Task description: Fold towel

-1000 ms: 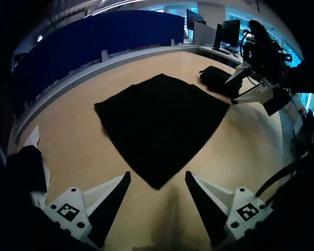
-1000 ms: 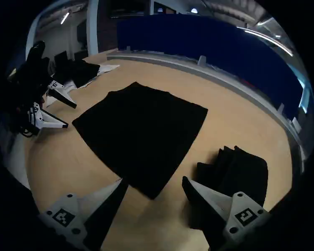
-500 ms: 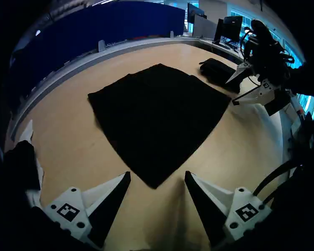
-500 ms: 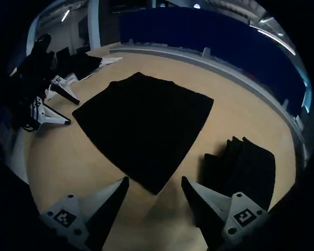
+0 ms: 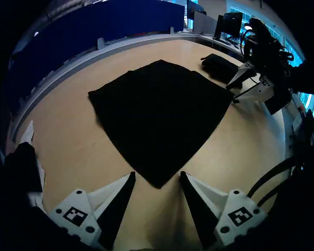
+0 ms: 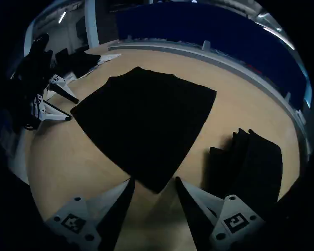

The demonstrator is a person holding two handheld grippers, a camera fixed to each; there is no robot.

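A black towel (image 5: 157, 113) lies spread flat on the wooden table (image 5: 69, 138). Its near corner points between the fingers of my left gripper (image 5: 157, 173), which is open just above the table. Farther off, my right gripper (image 5: 231, 93) hangs at the towel's right corner. In the right gripper view the same towel (image 6: 144, 121) has another corner between the open fingers of my right gripper (image 6: 154, 180). Over at that view's left, my left gripper (image 6: 73, 110) is at the towel's far corner, with a hand behind it.
A stack of folded black cloth (image 6: 249, 163) sits just right of my right gripper, also visible as a dark stack (image 5: 217, 69). Another black pile (image 5: 23, 167) rests on white paper at the left. A blue partition (image 5: 94, 29) lines the table's far edge; monitors (image 5: 230, 25) stand behind.
Both grippers have come closer to their towel corners, and both pairs of fingers have narrowed a little. The towel has not moved.
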